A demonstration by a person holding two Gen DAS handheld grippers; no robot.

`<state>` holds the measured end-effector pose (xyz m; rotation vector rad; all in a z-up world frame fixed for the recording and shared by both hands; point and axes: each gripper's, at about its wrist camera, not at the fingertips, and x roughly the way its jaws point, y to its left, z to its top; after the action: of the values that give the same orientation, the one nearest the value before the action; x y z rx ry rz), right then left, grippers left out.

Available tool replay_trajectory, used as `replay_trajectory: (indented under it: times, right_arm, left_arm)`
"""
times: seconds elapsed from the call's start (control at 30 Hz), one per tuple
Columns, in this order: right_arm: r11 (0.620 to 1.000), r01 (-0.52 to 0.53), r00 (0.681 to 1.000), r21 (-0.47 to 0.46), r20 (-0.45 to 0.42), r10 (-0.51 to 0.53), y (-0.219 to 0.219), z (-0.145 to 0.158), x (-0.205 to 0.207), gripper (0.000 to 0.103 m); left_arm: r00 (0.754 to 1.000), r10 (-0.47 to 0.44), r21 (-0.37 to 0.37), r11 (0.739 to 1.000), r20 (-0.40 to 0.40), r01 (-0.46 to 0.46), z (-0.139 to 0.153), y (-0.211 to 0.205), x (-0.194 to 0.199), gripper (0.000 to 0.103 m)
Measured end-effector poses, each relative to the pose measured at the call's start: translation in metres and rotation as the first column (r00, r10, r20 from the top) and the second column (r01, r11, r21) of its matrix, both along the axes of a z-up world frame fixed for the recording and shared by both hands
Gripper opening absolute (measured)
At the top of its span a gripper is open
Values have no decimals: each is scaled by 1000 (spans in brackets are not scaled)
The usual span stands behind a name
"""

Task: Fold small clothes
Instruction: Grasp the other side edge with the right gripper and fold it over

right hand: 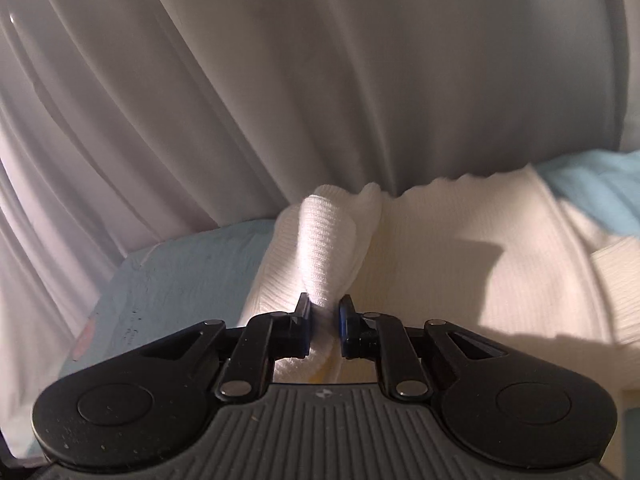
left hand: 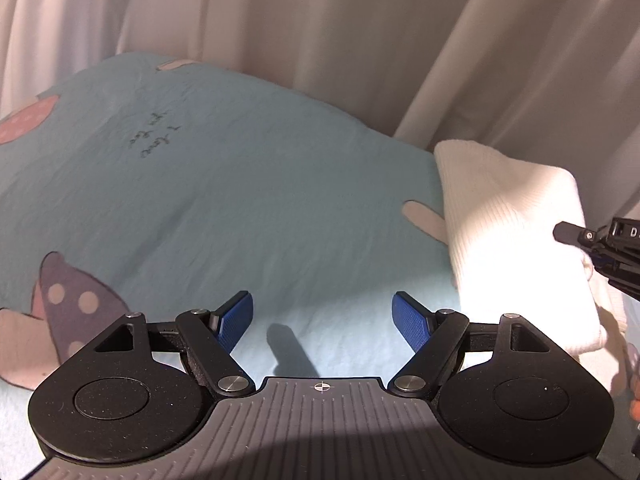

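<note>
A white ribbed knit garment (left hand: 516, 240) lies on the light blue bedsheet (left hand: 240, 200) at the right of the left wrist view. My left gripper (left hand: 322, 316) is open and empty, hovering over bare sheet to the left of the garment. My right gripper (right hand: 324, 312) is shut on a bunched fold of the white garment (right hand: 460, 248) and lifts that fold up from the rest of the cloth. The right gripper also shows at the right edge of the left wrist view (left hand: 600, 248), at the garment's right side.
White curtains (right hand: 280, 80) hang close behind the bed. The sheet carries pink and purple prints (left hand: 76, 304) and handwriting-style text (left hand: 154, 136). An orange object (left hand: 634, 408) shows at the right edge, partly hidden.
</note>
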<state>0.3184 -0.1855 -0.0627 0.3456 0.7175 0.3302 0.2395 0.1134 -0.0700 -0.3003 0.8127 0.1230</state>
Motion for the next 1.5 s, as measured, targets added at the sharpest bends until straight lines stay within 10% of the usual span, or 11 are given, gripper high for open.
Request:
replay_trajectory:
  times: [0.13, 0.4, 0.6, 0.67, 0.77, 0.97, 1.07, 1.23, 1.5]
  right_arm:
    - [993, 79, 997, -93, -6, -80, -32, -9, -21, 12]
    - [929, 109, 986, 353, -160, -55, -90, -47, -16, 31]
    - [885, 120, 974, 450, -226, -18, -79, -62, 13, 35]
    - [942, 93, 982, 323, -187, -33, -63, -49, 15, 15]
    - [998, 56, 998, 4, -3, -56, -41, -11, 2, 13]
    - [918, 209, 972, -337, 173, -157, -53, 8, -19, 13]
    - [952, 184, 983, -246, 32, -182, -77, -13, -9, 22]
    - [963, 269, 962, -1, 42, -269, -130, 0, -59, 55]
    - [907, 197, 979, 373, -130, -159, -147, -25, -122, 59]
  left_arm:
    - [995, -98, -23, 995, 3, 98, -2, -34, 21, 82]
    - [976, -216, -30, 976, -26, 215, -18, -80, 43, 81]
    - [975, -218, -46, 975, -33, 217, -18, -78, 45, 81]
    - [974, -226, -32, 974, -32, 226, -15, -83, 40, 81]
    - [968, -252, -20, 968, -19, 251, -5, -85, 31, 82]
    - [940, -341, 23, 940, 6, 341, 2, -104, 14, 83]
    - [927, -374, 31, 926, -31, 375, -7, -120, 15, 83]
    - [909, -415, 56, 908, -32, 416, -5, -130, 11, 83]
    - [859, -510, 82, 855, -48, 513, -7, -155, 0, 84]
